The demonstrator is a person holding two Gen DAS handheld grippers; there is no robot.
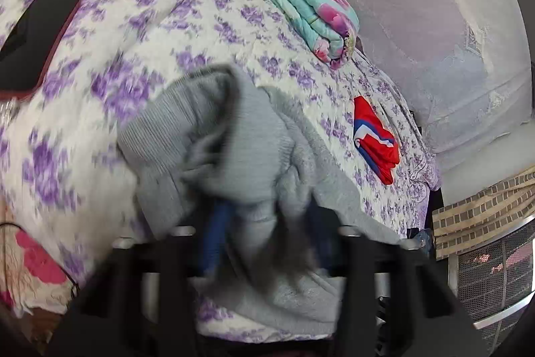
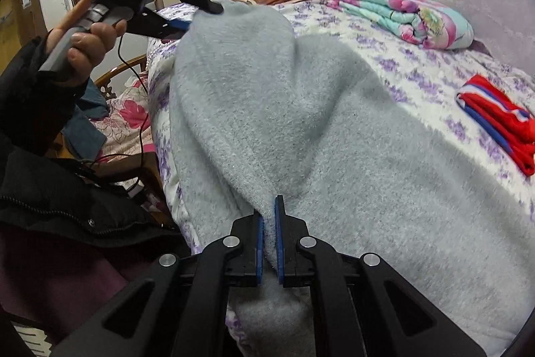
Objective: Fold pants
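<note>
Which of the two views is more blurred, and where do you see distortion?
Left wrist view: strong motion blur on the grey pants and the floral bedspread. Right wrist view: much sharper, with the right gripper crisp. Both views: fisheye bending and dark corners.

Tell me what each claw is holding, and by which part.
Both hold the grey pants: the right claw pinches a fabric edge; the left claw grips the lifted end near the ribbed cuff.

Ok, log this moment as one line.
step: fold in progress | left gripper: shut on grey pants, lifted | right gripper: shut on grey pants | surface: bed
</note>
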